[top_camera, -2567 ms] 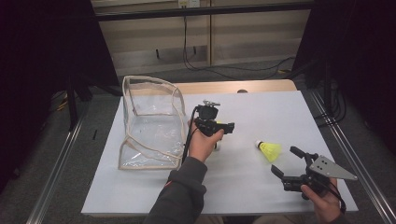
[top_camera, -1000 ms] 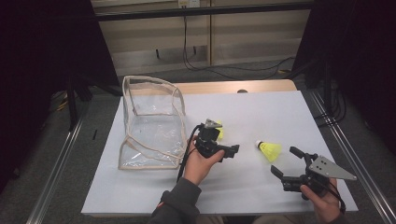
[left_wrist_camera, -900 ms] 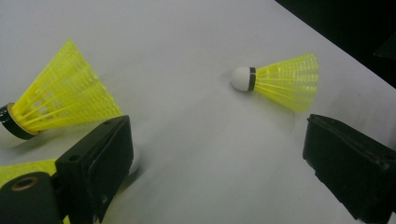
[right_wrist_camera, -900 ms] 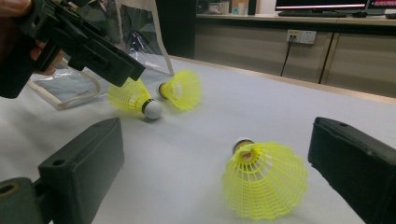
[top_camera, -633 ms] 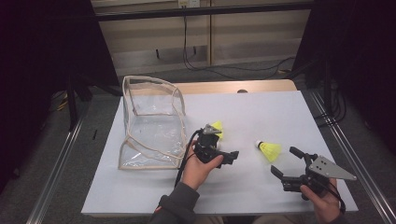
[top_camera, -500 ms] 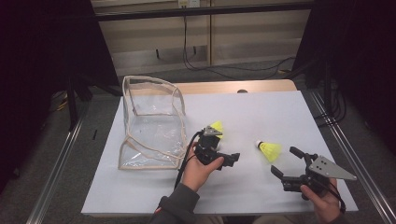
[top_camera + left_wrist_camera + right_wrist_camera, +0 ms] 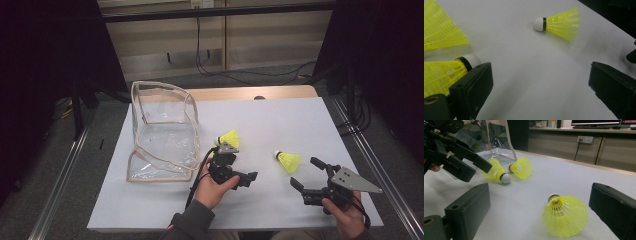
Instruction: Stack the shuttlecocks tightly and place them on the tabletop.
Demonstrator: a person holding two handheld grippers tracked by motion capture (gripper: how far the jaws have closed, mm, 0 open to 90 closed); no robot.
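Observation:
Three yellow shuttlecocks with white cork heads lie on the white table (image 7: 280, 120). One shuttlecock (image 7: 289, 161) (image 7: 559, 23) (image 7: 565, 215) rests alone between the two grippers. Two more shuttlecocks (image 7: 496, 173) (image 7: 521, 167) lie together near the clear bag (image 7: 160, 135); one of them (image 7: 446, 72) sits just outside my left gripper's left jaw, the other (image 7: 441, 27) beyond it. My left gripper (image 7: 239, 167) (image 7: 541, 95) is open, empty, and faces the lone shuttlecock. My right gripper (image 7: 306, 173) (image 7: 539, 217) is open and empty, a short way from that shuttlecock.
The clear plastic bag with beige trim stands open on the table's left half. A wooden strip (image 7: 250, 93) runs along the table's far edge, with cables on the floor behind. Metal rails (image 7: 370, 170) flank the table. The left gripper (image 7: 456, 162) also appears in the right gripper view.
My left gripper has drawn back from the bag toward the person and turned to the right, uncovering a yellow shuttlecock by the bag. The right gripper has stayed still.

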